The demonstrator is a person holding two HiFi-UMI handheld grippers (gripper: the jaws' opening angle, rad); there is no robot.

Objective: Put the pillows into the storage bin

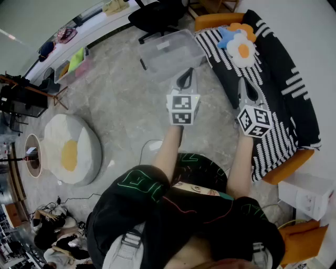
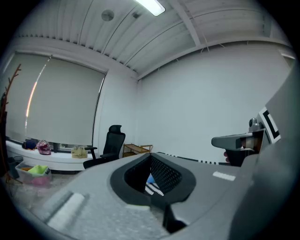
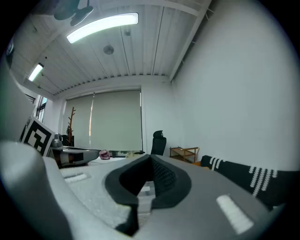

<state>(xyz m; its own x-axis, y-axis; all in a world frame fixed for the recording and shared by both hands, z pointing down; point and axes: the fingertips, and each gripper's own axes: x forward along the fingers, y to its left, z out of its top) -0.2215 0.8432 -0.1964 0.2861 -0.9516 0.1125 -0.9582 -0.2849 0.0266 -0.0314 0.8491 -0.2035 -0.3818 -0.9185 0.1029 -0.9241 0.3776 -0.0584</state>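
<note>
Closest in, along the bottom edge of the head view: black top [image 1: 157, 210] with green line work, both forearms reaching forward. Left gripper [image 1: 185, 73] over the grey floor [image 1: 121, 105], just short of the near edge of the clear storage bin [image 1: 170, 52]; jaws closed tip to tip, nothing clamped, only a sliver of blue and stripes visible through the loop behind the tips. Right gripper [image 1: 248, 84] above the front edge of the sofa [image 1: 286, 165], over the striped throw [image 1: 283, 79]; jaws likewise pressed together and empty. Flower pillows [image 1: 242, 48] bunched at the far end of the sofa, on the throw, near the bin's right corner but not touching it. Fried-egg cushion [image 1: 71, 149] on the floor toward its left edge, well apart from bin and sofa. Broad open floor between that cushion and the bin, crossed only by a thin cable [image 1: 144, 149] near the person's front. Office chair [image 1: 157, 14] just beyond the bin's far edge. White box [image 1: 310, 195] past the near end of the sofa, at the right edge.
</note>
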